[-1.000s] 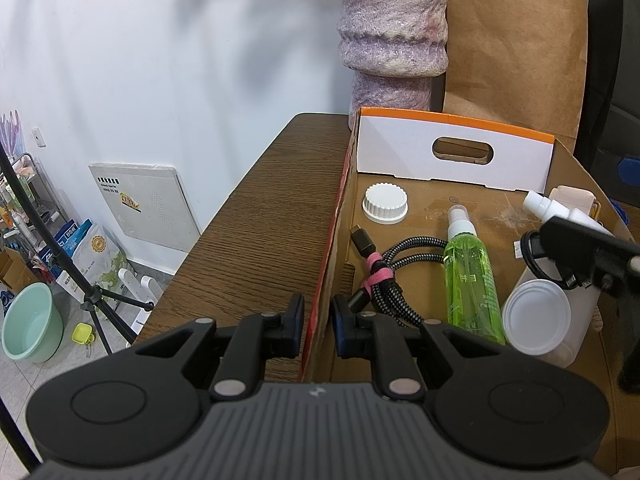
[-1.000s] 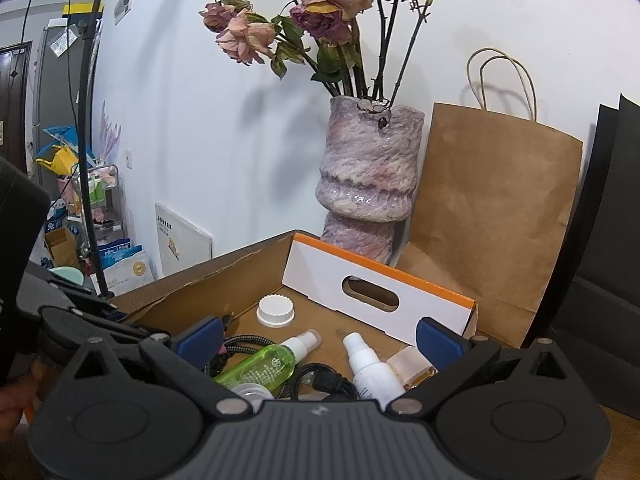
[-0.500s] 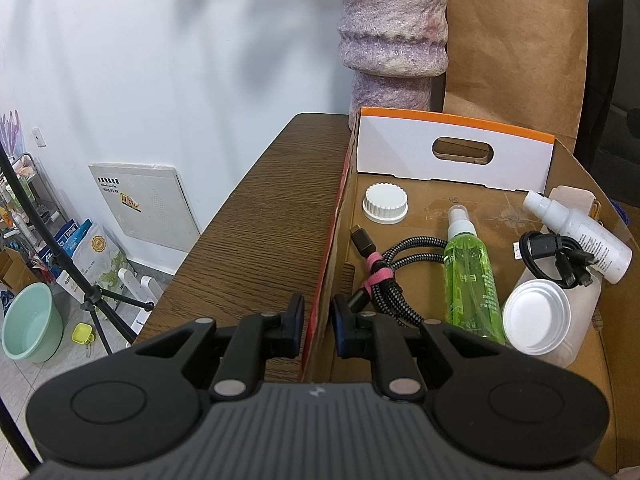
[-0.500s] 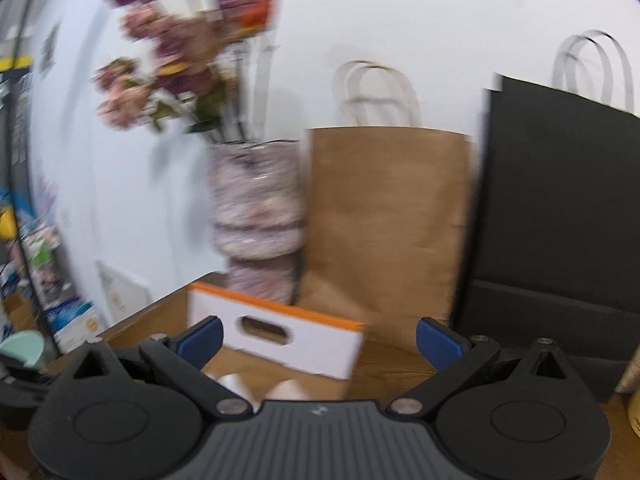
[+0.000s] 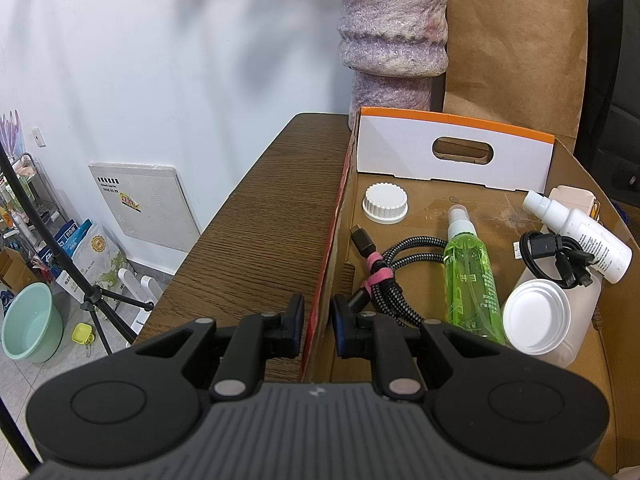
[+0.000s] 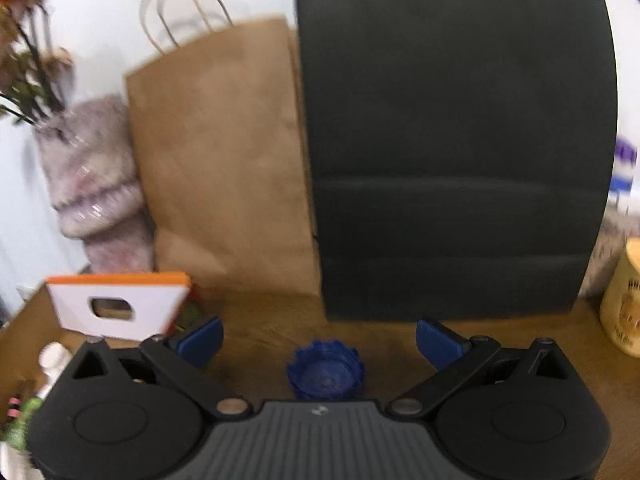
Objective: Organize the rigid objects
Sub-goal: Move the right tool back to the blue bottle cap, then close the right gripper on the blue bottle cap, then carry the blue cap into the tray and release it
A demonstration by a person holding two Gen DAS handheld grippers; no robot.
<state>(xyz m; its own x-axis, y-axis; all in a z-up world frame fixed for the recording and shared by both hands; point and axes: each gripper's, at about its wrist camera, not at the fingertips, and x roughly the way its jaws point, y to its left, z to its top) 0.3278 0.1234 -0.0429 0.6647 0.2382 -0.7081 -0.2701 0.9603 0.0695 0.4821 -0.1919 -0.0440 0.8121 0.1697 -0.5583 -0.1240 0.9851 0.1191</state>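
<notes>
The left tool [image 5: 317, 326] is clamped on the near left wall of the cardboard box [image 5: 576, 172], its fingers nearly together with the thin wall between them, above the wooden counter [image 5: 256, 240]. Inside the box, going left to right, a white ribbed cap [image 5: 385, 203] lies flat near the far wall; a braided cable [image 5: 394, 272], bundled with a pink tie, lies coiled, its plug end pointing to the far left; a green spray bottle [image 5: 472, 276] lies on its side, long axis running near to far, nozzle pointing away; a white-lidded jar [image 5: 536, 316] lies on its side with the lid facing near; a black cable [image 5: 554, 254] rests on that jar; and a white spray bottle [image 5: 580, 232] lies slanted, nozzle pointing far left. In the blurred right wrist view, the right tool [image 6: 319, 340] stands wide with nothing between its fingers, above a blue ribbed cap [image 6: 325, 374] that sits open side up on the counter, right of the box. Beyond stand a vase [image 6: 96, 184], a brown paper bag [image 6: 224, 160] and a black bag [image 6: 456, 140].
</notes>
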